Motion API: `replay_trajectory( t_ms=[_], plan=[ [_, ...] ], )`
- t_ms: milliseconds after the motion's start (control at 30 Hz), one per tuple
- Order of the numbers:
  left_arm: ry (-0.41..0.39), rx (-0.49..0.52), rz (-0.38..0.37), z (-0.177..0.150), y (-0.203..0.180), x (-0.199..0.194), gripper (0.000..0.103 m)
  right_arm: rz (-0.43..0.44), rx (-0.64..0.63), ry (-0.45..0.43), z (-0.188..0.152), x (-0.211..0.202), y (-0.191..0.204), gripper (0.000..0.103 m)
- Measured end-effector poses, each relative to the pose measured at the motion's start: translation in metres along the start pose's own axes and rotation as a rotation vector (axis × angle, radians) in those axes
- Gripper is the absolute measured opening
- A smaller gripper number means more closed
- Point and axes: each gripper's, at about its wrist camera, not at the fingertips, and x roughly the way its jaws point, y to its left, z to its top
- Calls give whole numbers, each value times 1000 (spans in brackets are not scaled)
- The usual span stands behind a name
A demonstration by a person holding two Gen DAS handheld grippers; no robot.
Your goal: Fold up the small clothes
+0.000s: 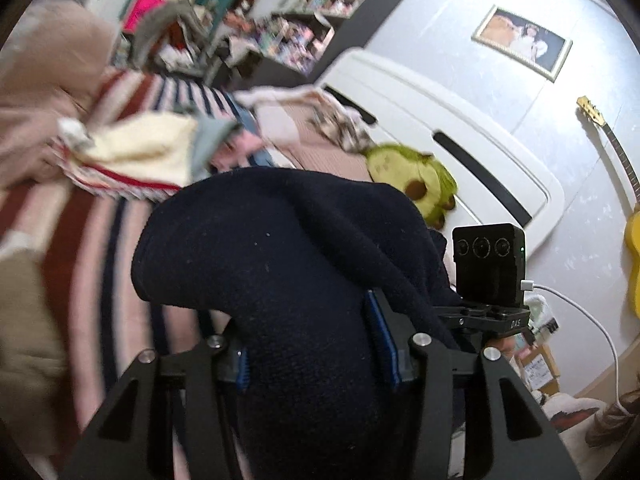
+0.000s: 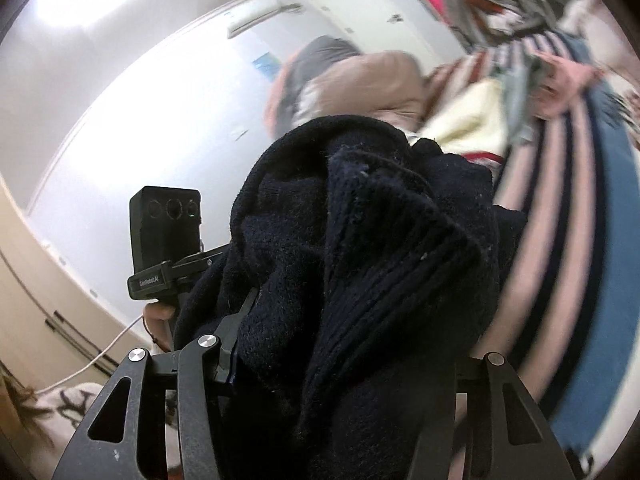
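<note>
Left wrist view: the left gripper [image 1: 316,344] is closed on a dark navy knit garment [image 1: 280,248], its blue-padded fingers [image 1: 382,338] pressing into the fabric from both sides. The cloth bulges forward and upward from the jaws and blocks most of the view straight ahead. Just to the right of the gripper stands a black camera module [image 1: 489,264] on a bracket, with a white cable [image 1: 592,320] leading off to the right. Ahead and to the left lies a striped blanket [image 1: 120,208] in red, pink and navy, bearing a loose pile of cream and striped clothes [image 1: 136,152]. Beyond the garment, ahead and right, sits a green plush toy [image 1: 416,172] against a white headboard [image 1: 460,128]. Farther right a yellow guitar [image 1: 634,240] leans on the wall; a framed picture [image 1: 524,42] hangs above.

Right wrist view: the right gripper [image 2: 340,360] holds another bunched, ribbed part of the same navy garment [image 2: 360,240], which fills the space between its fingers [image 2: 236,332] and hides the right-hand finger altogether. A second camera module [image 2: 166,224] stands just left of the gripper. Ahead and right, the striped blanket [image 2: 560,240] shows, motion-blurred; ahead, a tan bundle [image 2: 360,84]; upper left, a wall air conditioner [image 2: 264,12].
</note>
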Motion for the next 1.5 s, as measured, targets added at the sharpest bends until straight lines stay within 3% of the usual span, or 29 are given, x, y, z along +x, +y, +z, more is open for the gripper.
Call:
replay_trajectory(
  t_ms=[333, 600, 833, 1033, 1200, 1500],
  plan=[
    [-158, 0, 226, 14, 77, -165, 45, 163, -135, 100, 59, 156, 82, 48],
    [-202, 5, 344, 22, 146, -241, 45, 269, -169, 152, 77, 265, 113, 48],
    [-154, -22, 385, 23, 220, -228, 45, 270, -91, 205, 68, 338, 89, 48],
    [-115, -42, 376, 10, 261, -197, 48, 217, -2, 262, 50, 370, 46, 49],
    [-109, -74, 353, 8, 277, -197, 52, 202, 37, 274, 47, 382, 31, 58],
    [-143, -82, 346, 4, 269, -208, 60, 132, -1, 284, 51, 373, 42, 74]
  ],
)
